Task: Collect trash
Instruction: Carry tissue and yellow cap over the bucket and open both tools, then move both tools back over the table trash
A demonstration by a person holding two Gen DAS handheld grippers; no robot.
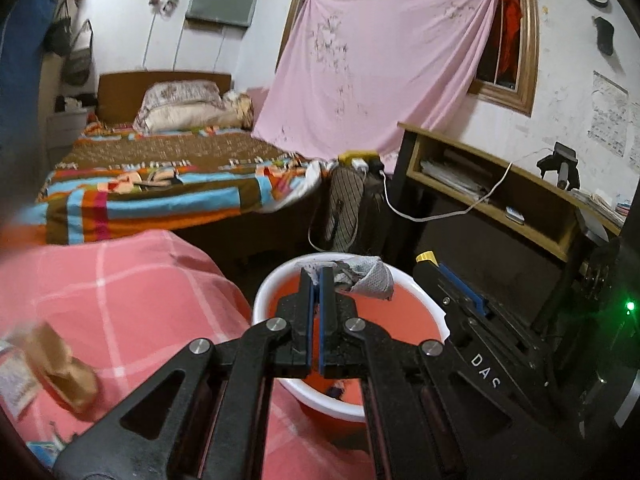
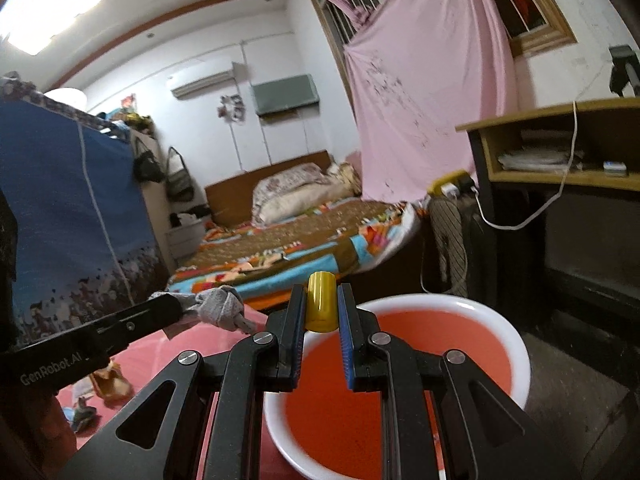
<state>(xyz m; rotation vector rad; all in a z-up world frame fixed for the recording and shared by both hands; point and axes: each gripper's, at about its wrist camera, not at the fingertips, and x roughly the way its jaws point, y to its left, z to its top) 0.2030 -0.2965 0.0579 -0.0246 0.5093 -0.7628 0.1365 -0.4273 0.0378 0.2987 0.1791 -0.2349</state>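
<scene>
Both views are fisheye, so the window frame (image 1: 528, 40) and desk (image 2: 560, 112) bow near the edges and the corners go black. A ceiling lamp (image 2: 48, 4) blows out to white in the right view. The room is evenly lit; under the desk it is dark. The box (image 1: 60, 364) at lower left is blurred, and a green LED (image 1: 631, 306) flares.

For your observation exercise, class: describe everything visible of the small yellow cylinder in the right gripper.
The small yellow cylinder looks like smooth, glossy plastic, rounded on top, possibly a cap. It stands upright, clamped between the blue-padded jaws of the right gripper, which touch its two sides. It hangs above the far rim of the white-rimmed red plastic basin.
</scene>
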